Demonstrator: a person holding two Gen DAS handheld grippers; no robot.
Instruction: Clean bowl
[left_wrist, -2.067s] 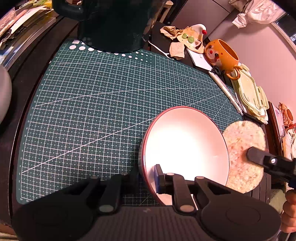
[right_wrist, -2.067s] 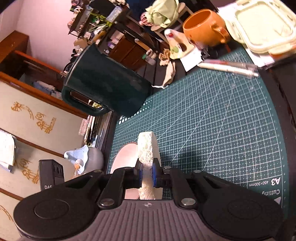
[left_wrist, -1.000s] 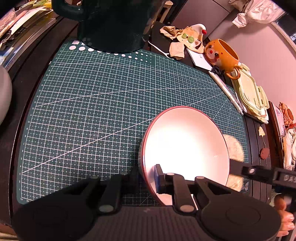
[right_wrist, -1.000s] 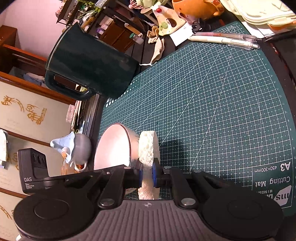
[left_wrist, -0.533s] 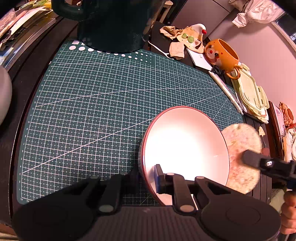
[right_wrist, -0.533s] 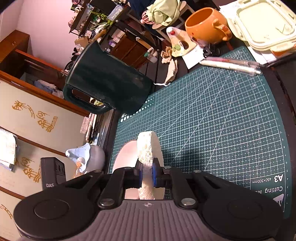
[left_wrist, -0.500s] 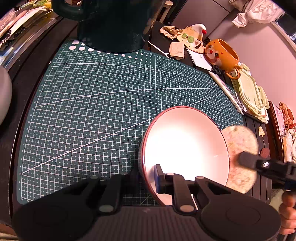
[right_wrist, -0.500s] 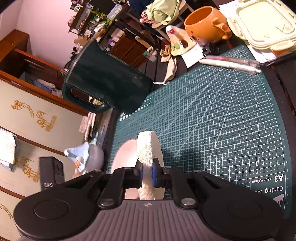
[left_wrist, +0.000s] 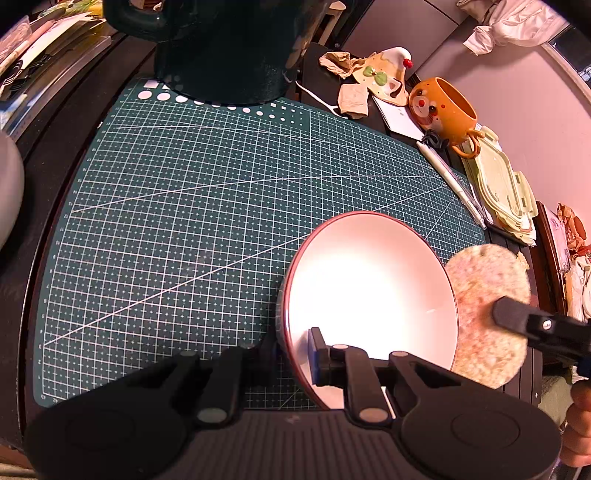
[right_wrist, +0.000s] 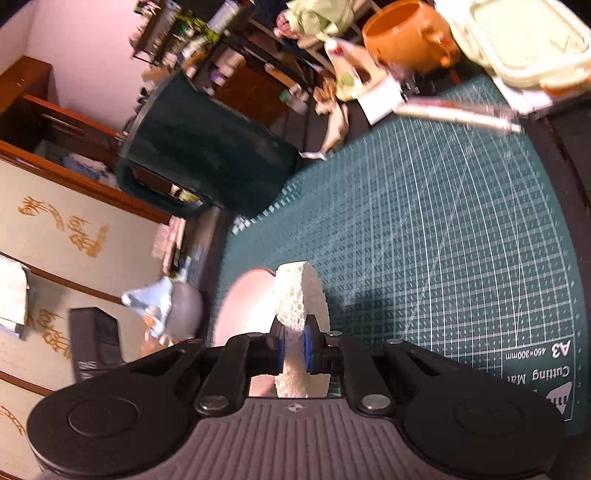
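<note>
Holding the bowl tipped up on the near right part of the green mat, the left gripper pinches its near rim. The right gripper squeezes a round sponge. A second ago the sponge was low behind the bowl's right side; now it is up again. It looks like rubbing up and down outside, so cleaning is under way.
</note>
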